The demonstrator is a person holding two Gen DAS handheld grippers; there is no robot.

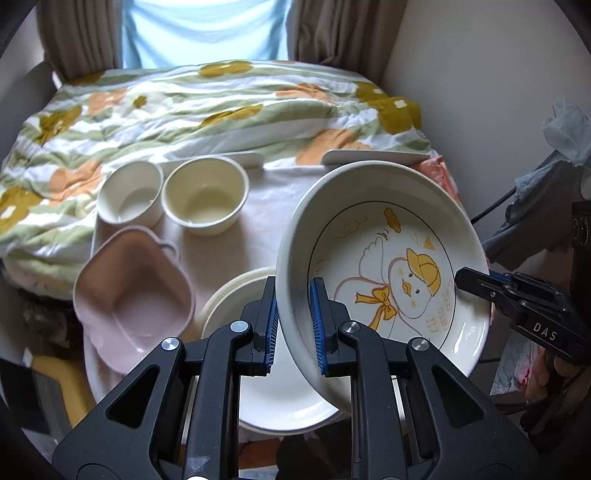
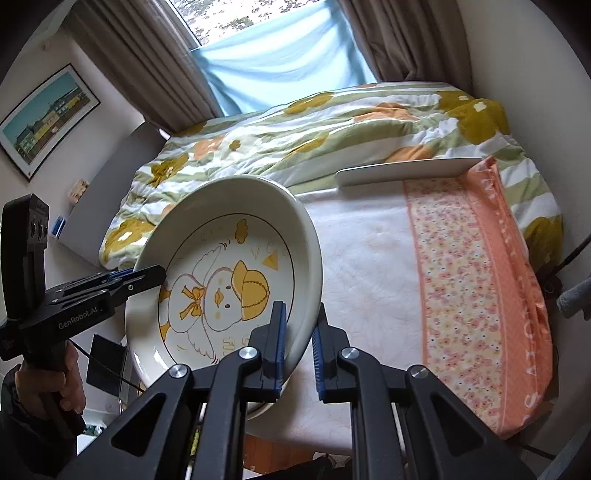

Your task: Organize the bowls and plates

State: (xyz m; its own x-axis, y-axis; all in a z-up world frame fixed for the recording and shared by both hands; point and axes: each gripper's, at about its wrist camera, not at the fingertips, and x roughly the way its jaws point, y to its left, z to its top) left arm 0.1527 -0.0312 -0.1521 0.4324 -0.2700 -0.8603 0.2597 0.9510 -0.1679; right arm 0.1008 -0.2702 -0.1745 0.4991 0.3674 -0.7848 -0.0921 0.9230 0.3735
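The left gripper [image 1: 293, 325], its black jaws lined with blue ribbed pads, was clamped on the near rim of a deep white ceramic plate printed with a yellow-capped cartoon duck [image 1: 388, 273]. One pad sat inside the wall and one outside. The right gripper [image 2: 299, 343] pinched the opposite side of the same rim in the same way. Between the two, the duck plate was held tilted in the air above the table, its printed face turned toward both cameras.

In the left wrist view, the right gripper's black fingers reached the plate's far right edge. In the right wrist view, the person's left hand [image 2: 48, 384] gripped the handle of the left tool.

Directly beneath the raised plate, a stack of plain white plates [image 1: 280, 391] rested on a white tablecloth [image 1: 258, 236]. To its left sat a pale pink bowl with small ears on its rim [image 1: 133, 295]. Behind that stood two cream round bowls [image 1: 170, 197] side by side, close together. An orange floral cloth [image 2: 476, 280] covered the table's right side. A quilt with green stripes and yellow and orange flowers [image 1: 207, 107] lay behind, with brown curtains [image 1: 332, 29] beyond.
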